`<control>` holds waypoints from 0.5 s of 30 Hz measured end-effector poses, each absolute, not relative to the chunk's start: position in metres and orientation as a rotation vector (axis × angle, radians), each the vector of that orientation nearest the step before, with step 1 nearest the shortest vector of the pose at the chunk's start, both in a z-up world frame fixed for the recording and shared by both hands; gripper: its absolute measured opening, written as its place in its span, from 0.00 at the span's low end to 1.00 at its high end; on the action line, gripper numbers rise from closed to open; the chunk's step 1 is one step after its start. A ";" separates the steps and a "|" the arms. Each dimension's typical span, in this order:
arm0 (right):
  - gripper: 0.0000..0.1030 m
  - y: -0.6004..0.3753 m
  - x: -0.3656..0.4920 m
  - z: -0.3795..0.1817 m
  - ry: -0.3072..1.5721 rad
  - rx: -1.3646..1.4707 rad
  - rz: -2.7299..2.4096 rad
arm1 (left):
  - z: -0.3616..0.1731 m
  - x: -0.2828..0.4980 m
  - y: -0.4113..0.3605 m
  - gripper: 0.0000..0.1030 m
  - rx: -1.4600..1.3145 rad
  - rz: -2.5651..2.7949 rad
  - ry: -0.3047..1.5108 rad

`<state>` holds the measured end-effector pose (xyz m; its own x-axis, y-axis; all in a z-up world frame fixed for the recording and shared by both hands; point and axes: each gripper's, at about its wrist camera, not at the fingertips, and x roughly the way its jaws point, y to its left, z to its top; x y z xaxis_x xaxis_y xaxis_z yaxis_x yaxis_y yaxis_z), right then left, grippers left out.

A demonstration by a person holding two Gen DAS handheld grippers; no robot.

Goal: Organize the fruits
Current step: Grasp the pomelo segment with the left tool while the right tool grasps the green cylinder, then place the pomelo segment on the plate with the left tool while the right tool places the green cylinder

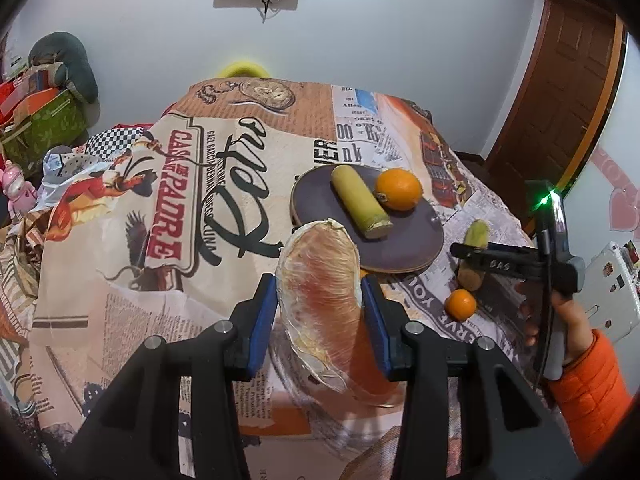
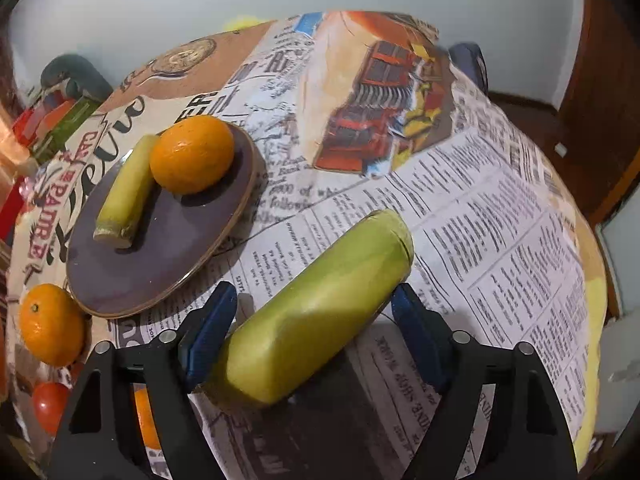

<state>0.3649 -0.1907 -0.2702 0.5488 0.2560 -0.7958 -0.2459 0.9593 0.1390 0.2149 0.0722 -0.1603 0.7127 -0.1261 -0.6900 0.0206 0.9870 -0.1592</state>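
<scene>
My left gripper [image 1: 320, 312] is shut on a plastic-wrapped pomelo wedge [image 1: 320, 292] and holds it above the table, near the dark round plate [image 1: 400, 248]. On the plate lie a green sugarcane piece [image 1: 360, 200] and a large orange [image 1: 398, 189]; they also show in the right wrist view, the plate [image 2: 172, 248], the cane [image 2: 128, 192] and the orange [image 2: 192, 154]. My right gripper [image 2: 312, 332] is open, its blue pads either side of a second sugarcane piece [image 2: 316, 312] lying on the cloth. A small orange [image 2: 50, 324] lies left of it.
The table carries a newspaper-print cloth [image 1: 120, 240]. A tomato [image 2: 50, 406] and another orange fruit [image 2: 146, 420] lie at the near left in the right wrist view. Boxes and toys [image 1: 40, 120] crowd the far left. A wooden door [image 1: 560, 100] stands at the right.
</scene>
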 end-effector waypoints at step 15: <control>0.35 -0.191 0.340 -0.246 0.849 -0.020 0.378 | -0.150 0.231 0.074 0.41 -0.142 -0.057 0.749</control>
